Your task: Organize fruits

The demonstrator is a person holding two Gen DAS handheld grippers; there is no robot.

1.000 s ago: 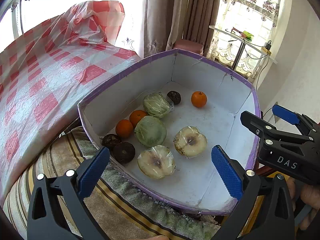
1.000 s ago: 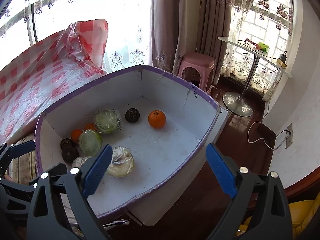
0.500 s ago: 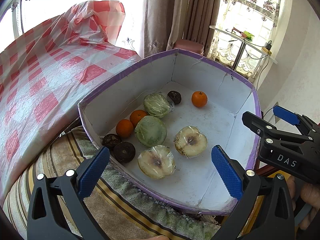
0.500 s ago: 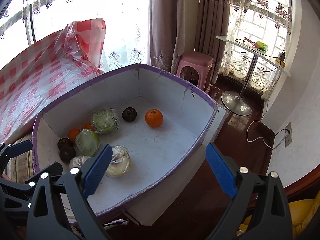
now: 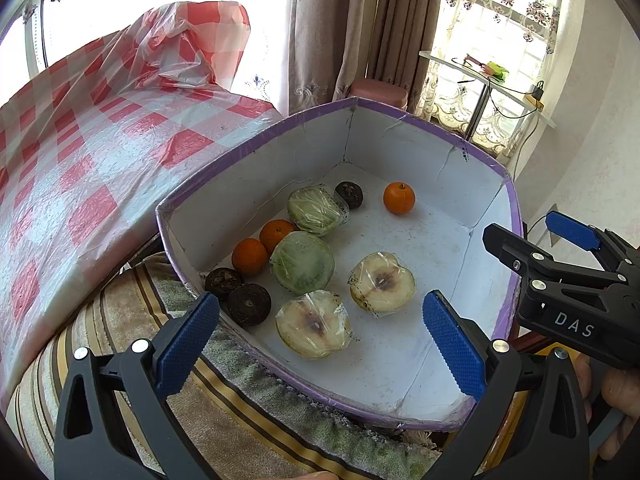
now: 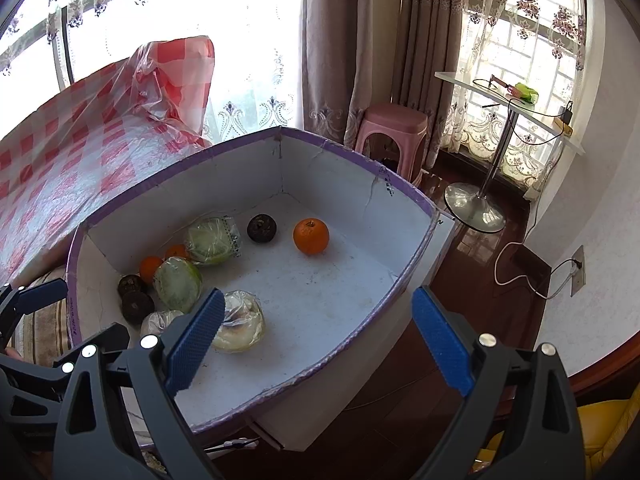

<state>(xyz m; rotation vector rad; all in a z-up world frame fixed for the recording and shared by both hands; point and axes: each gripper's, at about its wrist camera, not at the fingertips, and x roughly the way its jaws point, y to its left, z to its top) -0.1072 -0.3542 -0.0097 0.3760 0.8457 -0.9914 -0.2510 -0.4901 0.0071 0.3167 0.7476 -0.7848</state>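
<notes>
Three round oranges [image 5: 399, 198], film-wrapped halves [image 5: 382, 283], matte white box [image 5: 420, 148].

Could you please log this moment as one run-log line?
left gripper: open, empty | right gripper: open, empty | fruits in box: untouched

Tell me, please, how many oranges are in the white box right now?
3. One orange sits alone near the far wall. Two more, and, touch each other by the left wall, beside the wrapped green fruit. More could be hidden behind the wrapped fruit.

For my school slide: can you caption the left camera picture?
Open left gripper hovers over a white box of oranges and wrapped fruit.
</notes>
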